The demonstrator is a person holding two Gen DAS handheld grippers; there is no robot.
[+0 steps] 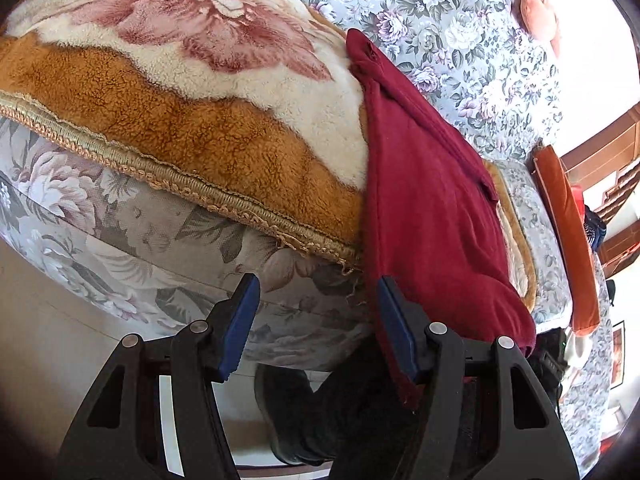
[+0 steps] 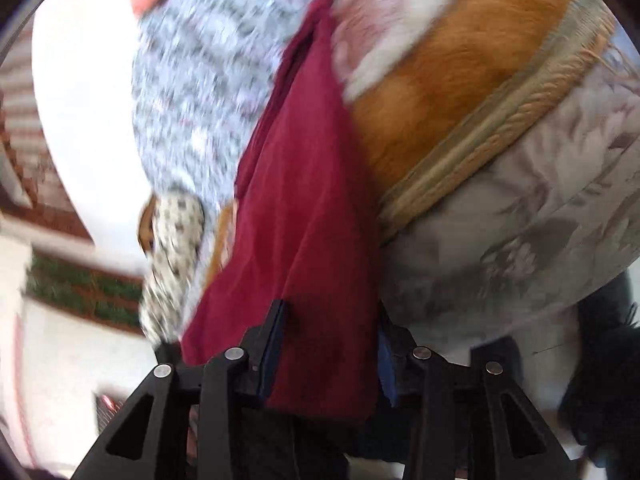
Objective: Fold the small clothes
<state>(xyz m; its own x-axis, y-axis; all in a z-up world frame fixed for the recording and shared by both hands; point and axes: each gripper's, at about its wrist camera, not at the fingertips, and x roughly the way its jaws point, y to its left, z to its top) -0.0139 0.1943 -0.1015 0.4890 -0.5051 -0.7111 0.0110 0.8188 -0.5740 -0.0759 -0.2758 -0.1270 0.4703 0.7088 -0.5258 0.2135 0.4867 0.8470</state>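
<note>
A dark red garment (image 1: 428, 200) lies across the brown and cream fleece blanket (image 1: 180, 92) on the bed and hangs over its near edge. My left gripper (image 1: 316, 300) is open; its right finger (image 1: 396, 328) touches the garment's hanging left edge. In the right wrist view, which is blurred by motion, the garment (image 2: 304, 208) hangs down between the fingers of my right gripper (image 2: 330, 320). Its jaws stand wide apart around the cloth, not closed on it.
The bed has a floral sheet (image 1: 440, 20) and a floral mattress side (image 1: 160, 256). A pink cushion (image 1: 538, 12) lies at the far end. An orange cushion (image 1: 568, 232) lies at the right. A dark shoe (image 1: 296, 412) stands on the pale floor below.
</note>
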